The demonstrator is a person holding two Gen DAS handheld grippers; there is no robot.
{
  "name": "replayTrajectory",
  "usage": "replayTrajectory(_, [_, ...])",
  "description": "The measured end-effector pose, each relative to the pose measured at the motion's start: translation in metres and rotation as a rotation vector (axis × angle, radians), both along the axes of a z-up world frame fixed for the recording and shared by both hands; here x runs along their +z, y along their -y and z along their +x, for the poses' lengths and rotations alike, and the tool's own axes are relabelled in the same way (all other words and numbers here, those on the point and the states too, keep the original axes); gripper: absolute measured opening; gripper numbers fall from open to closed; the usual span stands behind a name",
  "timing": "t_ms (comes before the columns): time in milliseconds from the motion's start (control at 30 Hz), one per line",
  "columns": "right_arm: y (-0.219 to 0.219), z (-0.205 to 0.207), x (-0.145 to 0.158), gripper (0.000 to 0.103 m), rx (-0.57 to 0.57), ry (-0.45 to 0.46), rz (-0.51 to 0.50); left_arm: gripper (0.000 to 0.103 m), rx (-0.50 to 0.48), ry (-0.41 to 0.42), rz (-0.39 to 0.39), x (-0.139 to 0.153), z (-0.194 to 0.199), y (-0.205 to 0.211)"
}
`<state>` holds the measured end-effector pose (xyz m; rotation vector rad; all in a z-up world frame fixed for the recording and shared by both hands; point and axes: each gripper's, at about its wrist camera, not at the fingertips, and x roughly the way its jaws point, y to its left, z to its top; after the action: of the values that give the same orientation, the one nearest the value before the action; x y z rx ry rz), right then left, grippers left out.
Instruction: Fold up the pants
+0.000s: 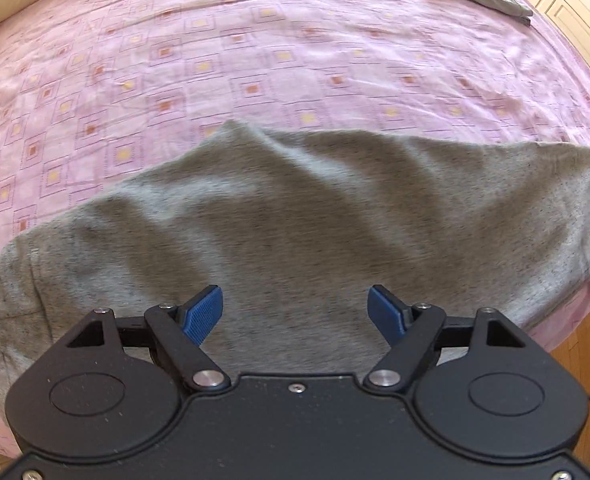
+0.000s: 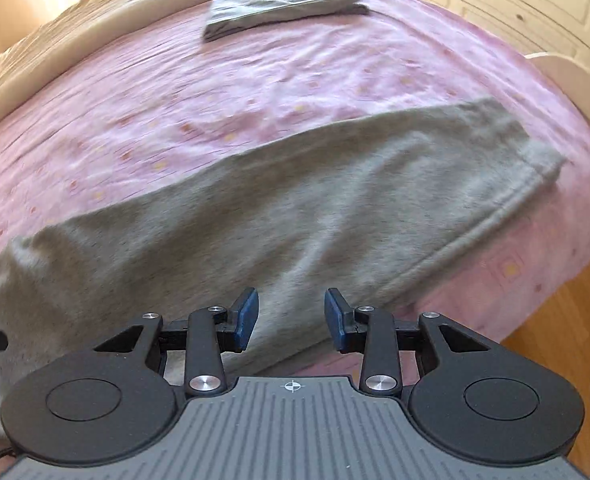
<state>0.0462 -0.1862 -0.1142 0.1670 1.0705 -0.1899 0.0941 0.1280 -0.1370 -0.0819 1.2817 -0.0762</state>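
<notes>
The grey pants (image 1: 295, 216) lie lengthwise along the near edge of the bed (image 1: 255, 60), on its pink patterned sheet, with loose ripples across the cloth. They look already doubled leg on leg, so the step in hand is probably the pause between folds, with both tools free above the fabric.

On the left, the left tongs (image 1: 295, 310) hang over the middle of the pants with their blue pads wide apart and nothing between them. In this view the cloth widens toward the left end, which looks like the waist.

Further right, the right tongs (image 2: 292, 314) hover over the near edge of the leg part, their pads parted more narrowly and also empty. The hem end (image 2: 535, 152) lies flat toward the foot of the bed, near its corner.

A folded grey garment (image 2: 279, 4) sits well apart at the far side.

The next move probably calls for each tool to come down on one end's corners, pinch both layers together, and carry that end over toward the other while keeping the edges aligned.
</notes>
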Motion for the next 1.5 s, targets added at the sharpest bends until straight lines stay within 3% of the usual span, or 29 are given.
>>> replayTrajectory(167, [0.089,0.012,0.003,0.035,-0.160,0.025,-0.027,0.079,0.028,-0.016,0.024,0.000,0.009,0.046])
replayTrajectory(367, [0.187,0.032,-0.012,0.036,-0.339,0.008,0.074,0.080,0.052,-0.069,0.029,-0.008,0.022,0.108])
replayTrajectory(633, [0.245,0.056,-0.045,0.036,-0.426,-0.049,0.265,0.080,0.054,-0.090,0.059,-0.006,0.025,0.172])
replayTrajectory(767, [0.252,0.060,-0.047,0.036,-0.362,-0.039,0.313,0.080,0.077,-0.091,0.081,-0.005,0.025,0.185])
replayTrajectory(800, [0.253,0.062,-0.045,0.017,-0.320,-0.018,0.346,0.080,0.086,-0.090,0.084,-0.005,0.026,0.186])
replayTrajectory(833, [0.251,0.067,-0.039,0.012,-0.264,-0.010,0.348,0.080,0.093,-0.086,0.085,-0.004,0.027,0.188])
replayTrajectory(933, [0.240,0.066,-0.002,0.011,-0.077,0.051,0.214,0.080,0.111,-0.062,0.089,-0.002,0.034,0.191])
replayTrajectory(1000, [0.244,0.062,-0.010,0.011,-0.055,-0.014,0.165,0.080,0.132,-0.072,0.089,-0.009,0.040,0.193])
replayTrajectory(1067, [0.254,0.061,-0.036,0.011,-0.087,-0.110,0.167,0.080,0.132,-0.106,0.093,-0.022,0.046,0.197])
replayTrajectory(1100, [0.257,0.061,-0.043,0.011,-0.086,-0.112,0.190,0.080,0.121,-0.128,0.106,-0.030,0.047,0.200])
replayTrajectory(1200, [0.263,0.063,-0.032,0.016,-0.054,-0.101,0.228,0.083,0.094,-0.199,0.149,-0.052,0.048,0.206])
replayTrajectory(1267, [0.271,0.060,-0.019,0.021,-0.018,-0.080,0.258,0.086,0.114,-0.188,0.145,-0.053,0.044,0.204])
replayTrajectory(1400, [0.272,0.055,0.005,0.029,0.132,0.036,0.145,0.088,0.150,-0.201,0.116,-0.055,0.036,0.197])
replayTrajectory(1433, [0.273,0.058,0.006,0.036,0.160,0.053,0.117,0.089,0.156,-0.203,0.115,-0.056,0.034,0.196])
replayTrajectory(1500, [0.281,0.066,0.003,0.037,0.165,0.041,0.121,0.089,0.167,-0.204,0.112,-0.056,0.030,0.196])
